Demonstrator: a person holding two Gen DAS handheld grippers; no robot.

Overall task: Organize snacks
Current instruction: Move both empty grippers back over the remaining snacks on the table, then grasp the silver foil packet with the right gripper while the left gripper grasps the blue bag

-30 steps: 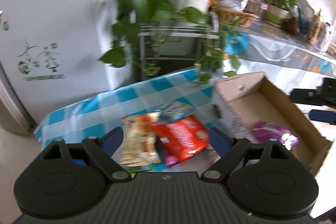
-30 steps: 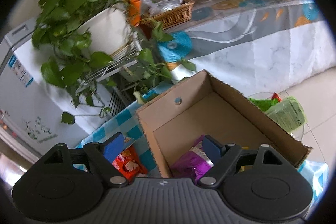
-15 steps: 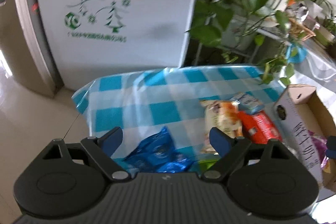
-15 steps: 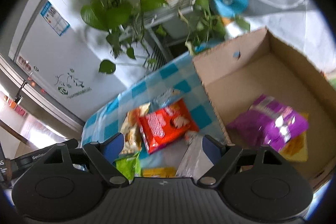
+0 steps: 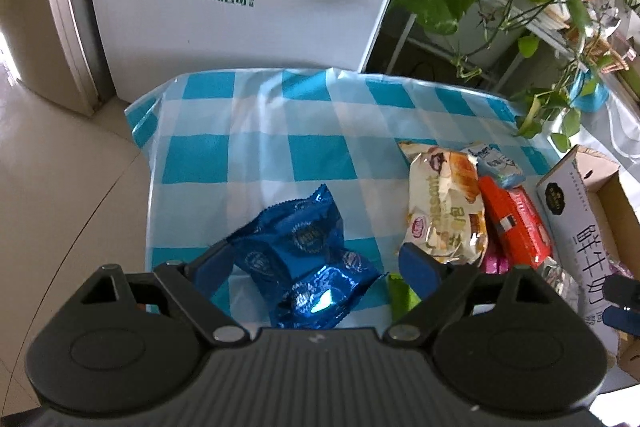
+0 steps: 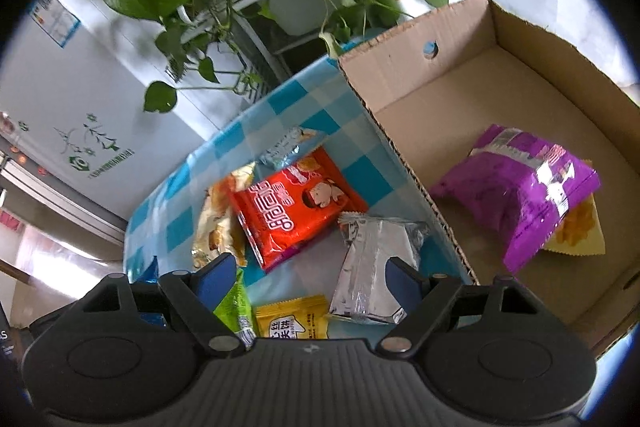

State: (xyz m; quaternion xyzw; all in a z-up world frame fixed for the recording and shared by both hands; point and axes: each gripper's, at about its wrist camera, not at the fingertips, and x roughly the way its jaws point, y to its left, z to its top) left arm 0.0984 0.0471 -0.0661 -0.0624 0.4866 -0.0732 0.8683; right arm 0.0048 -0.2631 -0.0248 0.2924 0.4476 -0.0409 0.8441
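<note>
Left gripper (image 5: 316,265): jaws spread wide, nothing clamped, poised above the blue foil packets (image 5: 308,259) lying near the left on the blue-checked tablecloth (image 5: 256,131). Right gripper (image 6: 308,277): jaws likewise apart and empty, over the silver packet (image 6: 372,259), yellow packet (image 6: 292,319) and green packet (image 6: 236,303). Farther back lie the red packet (image 6: 292,207) and the cream pastry packet (image 5: 444,207), side by side. Cardboard box (image 6: 404,75): at the right edge of the table, containing the purple packet (image 6: 520,187)
</note>
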